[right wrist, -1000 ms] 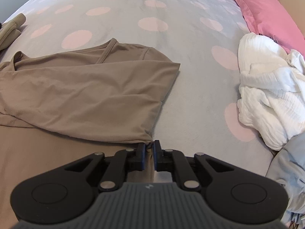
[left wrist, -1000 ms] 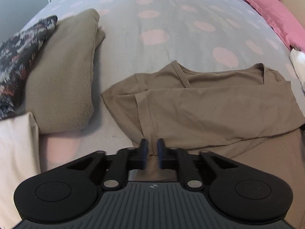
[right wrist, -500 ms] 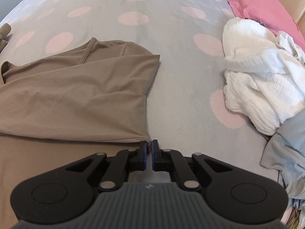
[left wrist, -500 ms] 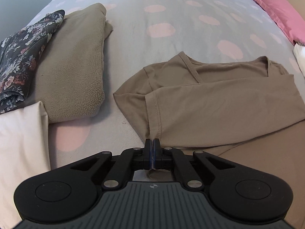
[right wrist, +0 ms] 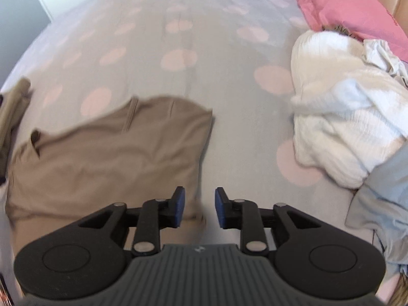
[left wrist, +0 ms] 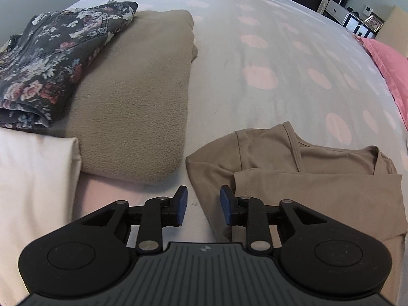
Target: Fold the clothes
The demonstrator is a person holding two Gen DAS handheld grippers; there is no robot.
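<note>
A tan T-shirt (left wrist: 318, 186) lies folded over on the spotted bedspread (left wrist: 255, 51), neckline toward the far side. My left gripper (left wrist: 203, 204) is open and empty, over the shirt's left edge. In the right wrist view the same shirt (right wrist: 107, 158) lies at the left, blurred by motion. My right gripper (right wrist: 197, 206) is open and empty at the shirt's right edge.
Left of the shirt lie a folded tan fleece (left wrist: 142, 107), a folded floral garment (left wrist: 51, 61) and a cream cloth (left wrist: 33, 183). A crumpled white garment (right wrist: 344, 117), a grey garment (right wrist: 387, 199) and a pink pillow (right wrist: 352, 2) lie on the right.
Both grippers were shut on the shirt's folded hem; they have let it go, opened, and pulled back and up. The shirt now lies flat.
</note>
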